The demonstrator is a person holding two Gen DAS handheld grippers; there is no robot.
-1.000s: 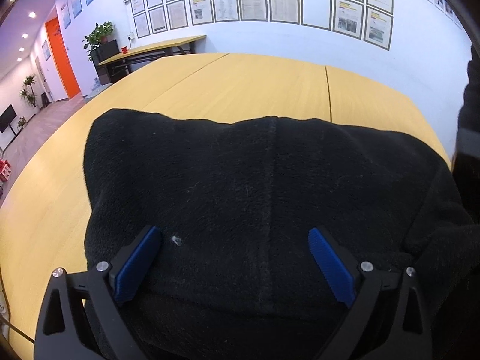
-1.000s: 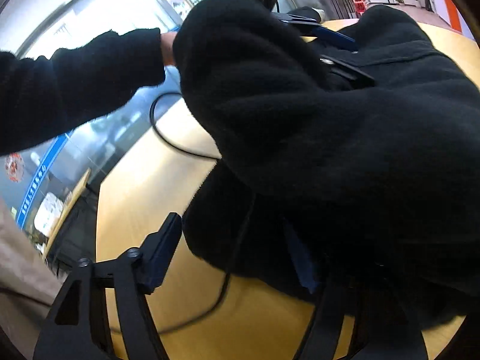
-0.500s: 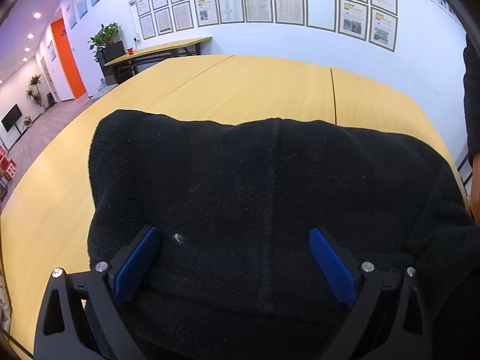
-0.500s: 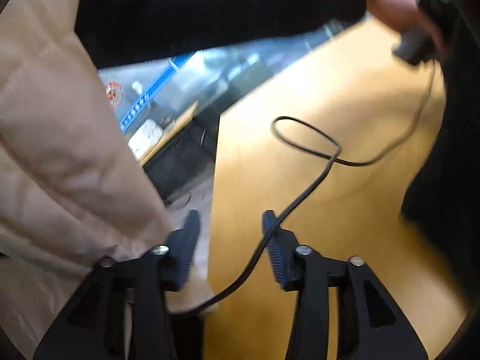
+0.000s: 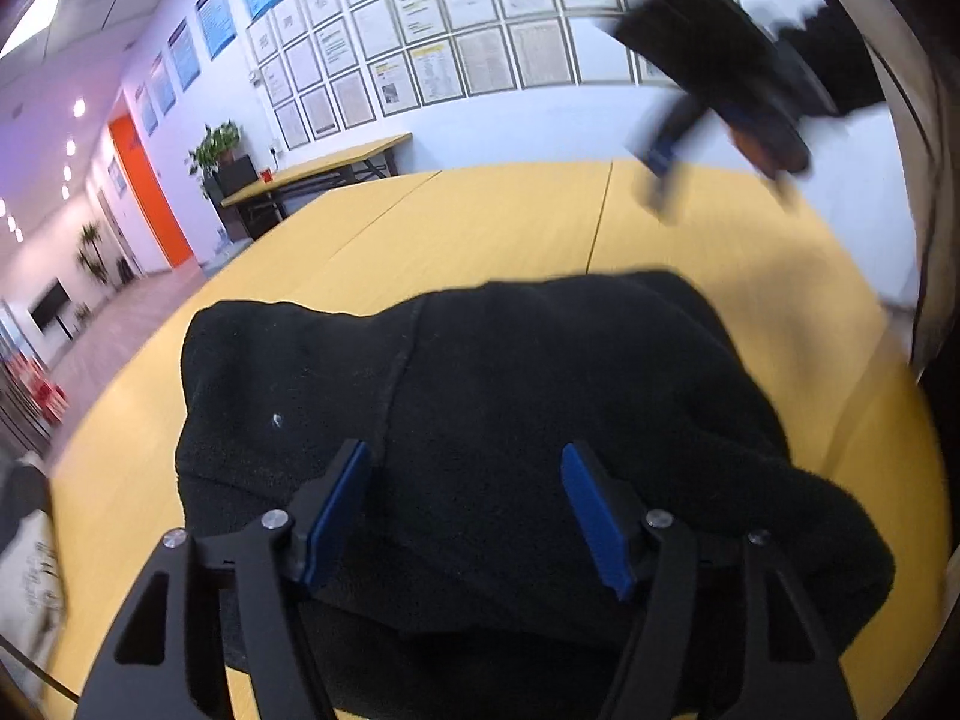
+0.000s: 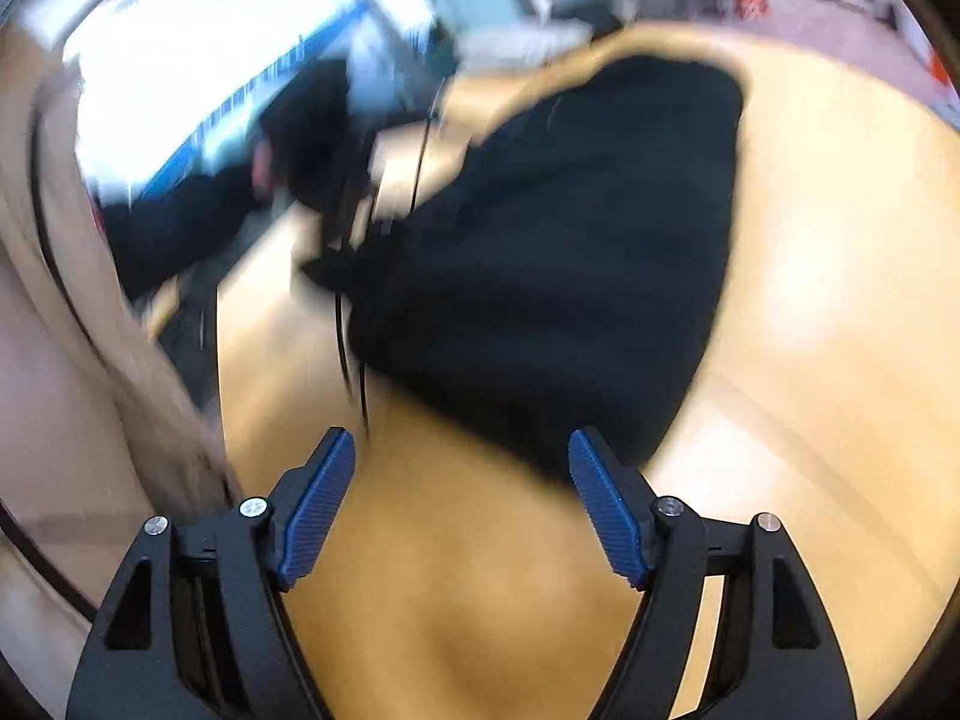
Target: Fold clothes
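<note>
A black fleece garment (image 5: 510,420), thick and fuzzy, lies bunched in a rounded heap on the yellow wooden table (image 5: 492,222), near the table's close edge in the left wrist view.

Left gripper (image 5: 465,510) sits low over the heap w/ both blue pads spread wide, fleece showing between and under them; nothing pinched, though whether the pads touch the fabric can't be told. Right gripper (image 6: 462,501) hangs above bare tabletop just beside the garment's (image 6: 558,252) near corner, also wide apart and empty. That view is badly motion-blurred, so detail is thin. A thin black cable (image 6: 351,354) runs along the table next to the fleece, and a beige padded jacket (image 6: 72,372) fills the left margin.

Handling, as a judgement: fleece looks soft, floppy, light-ish but bulky; no stiffness, so it'll sag and drag from any one grip. Napped surface should give the ribbed pads good friction, not slippery, not fragile. A raised seam (image 5: 396,354) runs up the heap. Best hold prob. at an edge or corner, a double layer pinched deep, one claw per side so the fold stays even. Risk: snagging the cable w/ the right claw.
</note>
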